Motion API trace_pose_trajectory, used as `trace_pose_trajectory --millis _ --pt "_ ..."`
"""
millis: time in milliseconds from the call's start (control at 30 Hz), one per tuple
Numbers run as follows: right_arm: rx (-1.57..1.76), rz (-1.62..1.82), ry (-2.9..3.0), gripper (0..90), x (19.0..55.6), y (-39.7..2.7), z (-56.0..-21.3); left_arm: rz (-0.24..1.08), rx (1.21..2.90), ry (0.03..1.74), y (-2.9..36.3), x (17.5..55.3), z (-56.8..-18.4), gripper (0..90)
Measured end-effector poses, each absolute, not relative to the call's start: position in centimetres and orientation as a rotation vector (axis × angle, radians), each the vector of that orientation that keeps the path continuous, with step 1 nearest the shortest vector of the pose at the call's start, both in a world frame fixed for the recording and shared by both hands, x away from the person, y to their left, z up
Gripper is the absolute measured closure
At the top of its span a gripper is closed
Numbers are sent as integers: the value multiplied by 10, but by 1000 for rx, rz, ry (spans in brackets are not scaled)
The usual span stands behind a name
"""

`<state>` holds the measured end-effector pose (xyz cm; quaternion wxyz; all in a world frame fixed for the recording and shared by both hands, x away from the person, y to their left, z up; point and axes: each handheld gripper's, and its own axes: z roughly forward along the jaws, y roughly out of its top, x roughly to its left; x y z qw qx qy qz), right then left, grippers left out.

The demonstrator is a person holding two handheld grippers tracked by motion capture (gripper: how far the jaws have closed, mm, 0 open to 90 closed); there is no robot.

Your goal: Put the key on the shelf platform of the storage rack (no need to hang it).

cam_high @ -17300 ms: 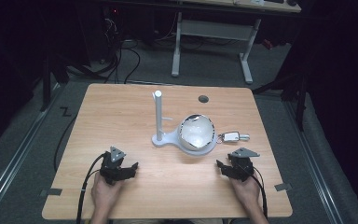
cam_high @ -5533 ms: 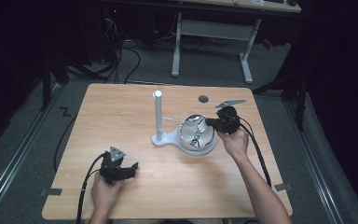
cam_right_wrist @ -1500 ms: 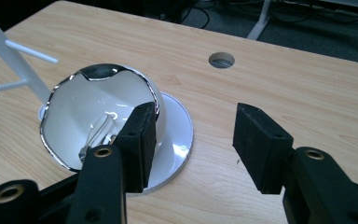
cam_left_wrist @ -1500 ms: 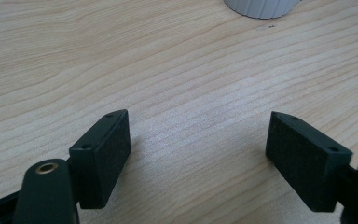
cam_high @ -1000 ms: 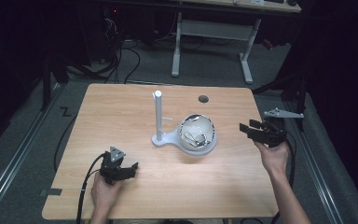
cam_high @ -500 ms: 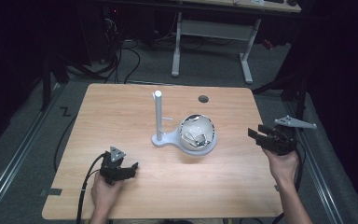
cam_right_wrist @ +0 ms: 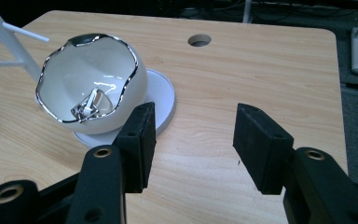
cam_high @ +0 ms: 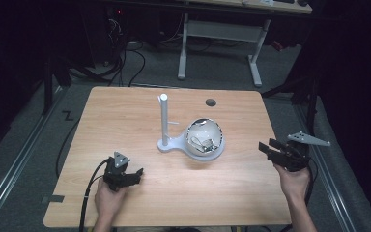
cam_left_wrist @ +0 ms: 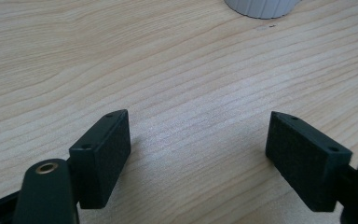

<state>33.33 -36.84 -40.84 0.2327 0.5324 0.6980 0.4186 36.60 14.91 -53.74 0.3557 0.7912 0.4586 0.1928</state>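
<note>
Right gripper view: fingers (cam_right_wrist: 193, 144) apart; bowl (cam_right_wrist: 93, 88) holds perhaps jewellery.

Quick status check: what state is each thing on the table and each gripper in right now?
Egg-shaped bowl: tilted on its white stand, a small shiny item inside.
Shiny item: at the bowl's bottom.
White stand: upright, pegs bare.
Right gripper: open, holding nothing, at the table's right edge.
Left gripper: open, holding nothing, low over wood.

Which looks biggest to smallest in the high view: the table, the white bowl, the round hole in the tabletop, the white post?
1. table, by far the largest.
2. white bowl.
3. white post: taller than the bowl but far slimmer, so this ranking against the bowl is unsure.
4. round hole, smallest.
</note>
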Motion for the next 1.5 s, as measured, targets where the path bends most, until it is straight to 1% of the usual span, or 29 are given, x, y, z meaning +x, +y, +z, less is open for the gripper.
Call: trace_pose_trajectory --millis 267,800,1033,1500 --pt "1487 1163 1929 494 329 -362 -433 501 2048 1183 149 366 -537 223" --pt "1451 1055 2019 494 345 -333 -475 502 2050 1182 149 366 -537 224" --pt "1426 987 2011 492 350 -324 -501 503 2048 1183 149 366 -537 224" --pt "1411 874 2064 493 353 -309 -527 501 2047 1183 149 366 -537 227"
